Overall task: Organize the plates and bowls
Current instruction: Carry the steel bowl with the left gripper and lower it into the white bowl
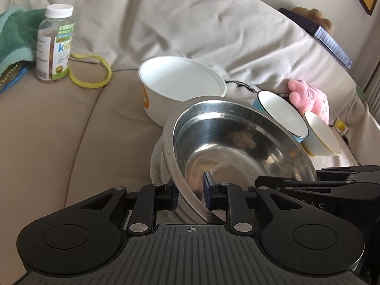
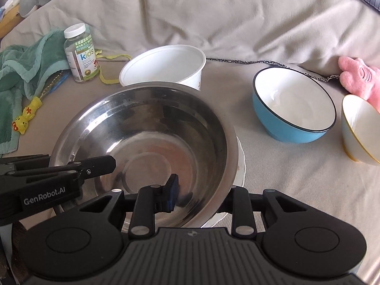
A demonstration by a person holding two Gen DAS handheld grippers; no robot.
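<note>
A steel bowl (image 1: 228, 142) (image 2: 152, 137) rests tilted on a white plate (image 1: 158, 166) (image 2: 239, 168) on a beige sofa cushion. My left gripper (image 1: 191, 193) has its fingers either side of the bowl's left rim, clamped on it. My right gripper (image 2: 199, 193) straddles the bowl's right rim, one pad inside, the other finger outside and partly hidden. A white paper bowl (image 1: 180, 87) (image 2: 166, 66) stands behind. A blue bowl (image 1: 282, 114) (image 2: 294, 104) and a small gold-rimmed white bowl (image 1: 321, 134) (image 2: 358, 128) lie to the right.
A vitamin bottle (image 1: 55, 42) (image 2: 80, 52), a green towel (image 1: 14, 35) (image 2: 26, 64), a yellow band (image 1: 95, 71) and a yellow toy (image 2: 26, 116) lie at the left. A pink plush (image 1: 308, 97) (image 2: 361, 78) sits at the right. A book (image 1: 320, 35) rests on the pillow.
</note>
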